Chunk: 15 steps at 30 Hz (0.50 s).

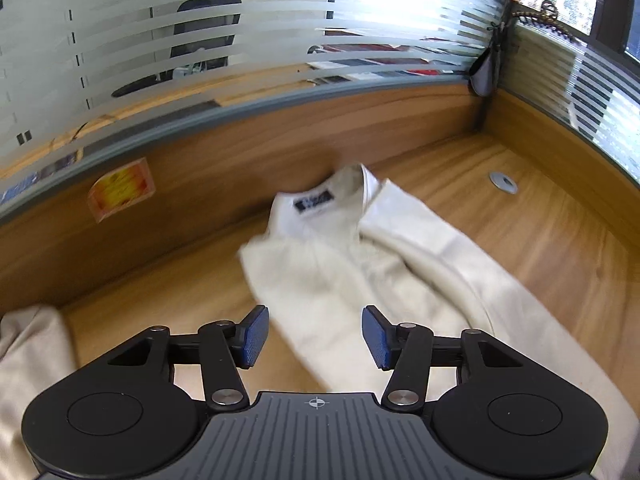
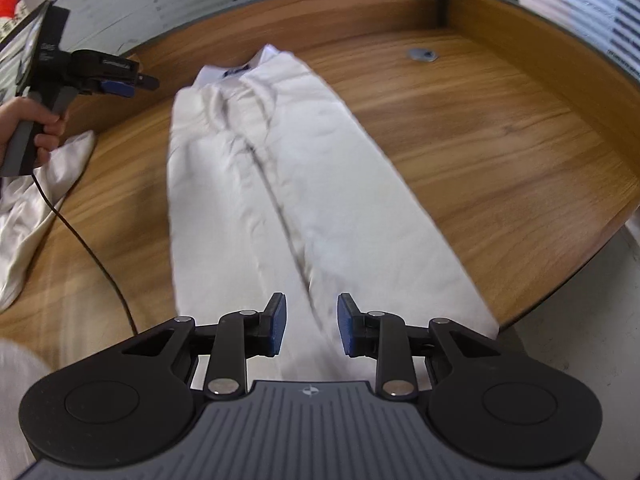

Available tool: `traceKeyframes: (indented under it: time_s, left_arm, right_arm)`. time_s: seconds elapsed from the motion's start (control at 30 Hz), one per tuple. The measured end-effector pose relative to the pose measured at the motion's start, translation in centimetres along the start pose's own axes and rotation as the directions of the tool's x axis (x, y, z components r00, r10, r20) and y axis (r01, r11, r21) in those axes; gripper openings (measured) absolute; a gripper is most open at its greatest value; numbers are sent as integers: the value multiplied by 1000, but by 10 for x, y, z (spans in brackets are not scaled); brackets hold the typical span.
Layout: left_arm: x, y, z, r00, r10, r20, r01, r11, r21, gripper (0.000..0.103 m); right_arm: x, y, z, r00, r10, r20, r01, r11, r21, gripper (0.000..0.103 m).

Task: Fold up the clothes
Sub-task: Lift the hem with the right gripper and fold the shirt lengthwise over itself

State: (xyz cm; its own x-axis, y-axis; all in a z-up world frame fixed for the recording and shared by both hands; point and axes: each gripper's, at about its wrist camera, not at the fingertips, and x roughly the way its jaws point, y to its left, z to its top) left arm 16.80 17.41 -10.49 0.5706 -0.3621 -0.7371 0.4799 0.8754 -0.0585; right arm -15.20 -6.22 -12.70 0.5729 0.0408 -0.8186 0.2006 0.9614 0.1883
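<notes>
Here the white trousers [image 2: 288,184] lie lengthwise down the worktop [image 2: 480,128], hems at its near edge, with the left tool [image 1: 316,336] and right tool [image 2: 310,326] both parted and empty, so the next fold likely needs fresh grips.

Ahead of the right gripper [image 2: 310,326], whose blue pads stand apart holding nothing, white trousers [image 2: 288,184] lie lengthwise on the wooden desk [image 2: 500,152].
</notes>
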Motion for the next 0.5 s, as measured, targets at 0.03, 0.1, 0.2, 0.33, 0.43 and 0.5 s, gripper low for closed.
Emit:
traceKeyframes:
  time_s: [0.03, 0.1, 0.2, 0.33, 0.43, 0.5]
  left_arm:
    - [-9, 0, -8, 1000, 1, 0, -1, 1000, 3, 56]
    - [-26, -2, -23, 1000, -4, -1, 4, 1000, 17, 58]
    - [-46, -8, -44, 1000, -16, -9, 16, 999, 43, 59]
    - [-65, -23, -71, 998, -44, -34, 47, 996, 82, 59]
    - [-79, -35, -89, 997, -64, -45, 69, 990, 120, 59]
    - [-89, -42, -99, 996, -76, -49, 82, 987, 138, 59]
  right_arm:
    - [-2, -1, -5, 1000, -2, -9, 2, 1000, -3, 35]
    - [-4, -4, -17, 999, -5, -32, 5, 1000, -3, 36]
    - [-7, -8, -36, 998, -3, -56, 2, 1000, -12, 39]
    - [-1, -1, -58, 997, -4, -77, -2, 997, -77, 58]
    - [14, 4, -71, 993, -38, -109, 22, 990, -140, 58]
    - [22, 7, -78, 990, -69, -123, 46, 982, -183, 56]
